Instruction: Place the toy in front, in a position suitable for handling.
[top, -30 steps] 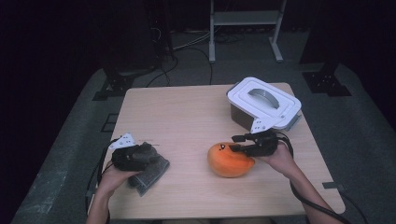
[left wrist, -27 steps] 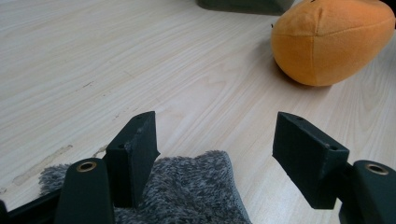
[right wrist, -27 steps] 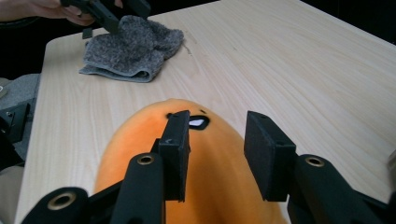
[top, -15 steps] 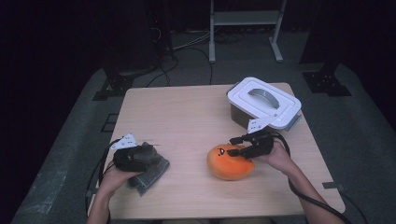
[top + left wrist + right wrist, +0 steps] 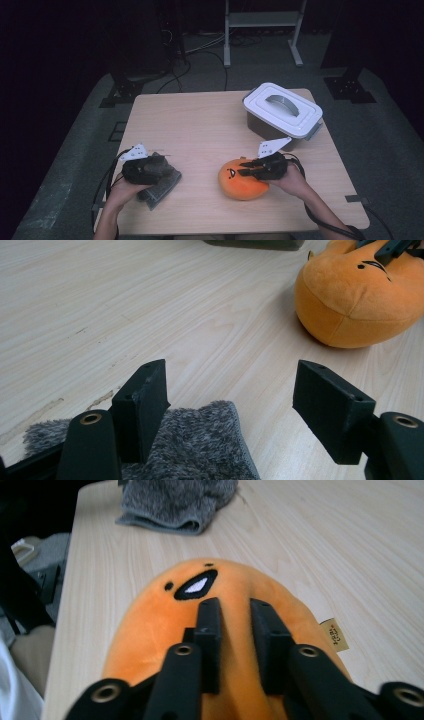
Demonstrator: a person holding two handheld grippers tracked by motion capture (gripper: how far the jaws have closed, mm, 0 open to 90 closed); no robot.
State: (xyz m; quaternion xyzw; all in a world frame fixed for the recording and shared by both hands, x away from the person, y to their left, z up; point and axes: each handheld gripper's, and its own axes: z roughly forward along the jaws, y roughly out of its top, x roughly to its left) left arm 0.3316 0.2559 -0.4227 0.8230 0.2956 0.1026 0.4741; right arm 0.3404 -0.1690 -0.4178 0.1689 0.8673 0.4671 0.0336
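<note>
An orange plush toy [image 5: 235, 186] with a stitched face lies on the table's near right part. My right gripper [image 5: 245, 170] rests on top of it. Its jaws have just been closing and now pinch a fold of the plush [image 5: 150, 630] between them; in its own view the right gripper [image 5: 235, 611] stands nearly shut. My left gripper [image 5: 164, 164] hovers open at the near left over a grey fuzzy cloth [image 5: 165, 187]. The left gripper [image 5: 230, 392] has its jaws wide apart, with the cloth [image 5: 200, 450] under its left jaw and the plush [image 5: 350, 305] farther off.
A grey box with a white handled lid [image 5: 282, 110] stands at the table's far right. The light wooden table [image 5: 200, 125] has bare room across its middle and far left. A small yellow tag [image 5: 334, 634] sticks out of the plush's side.
The right gripper has come down onto the plush and its jaws have closed on the top of it. The left gripper and the cloth have stayed put.
</note>
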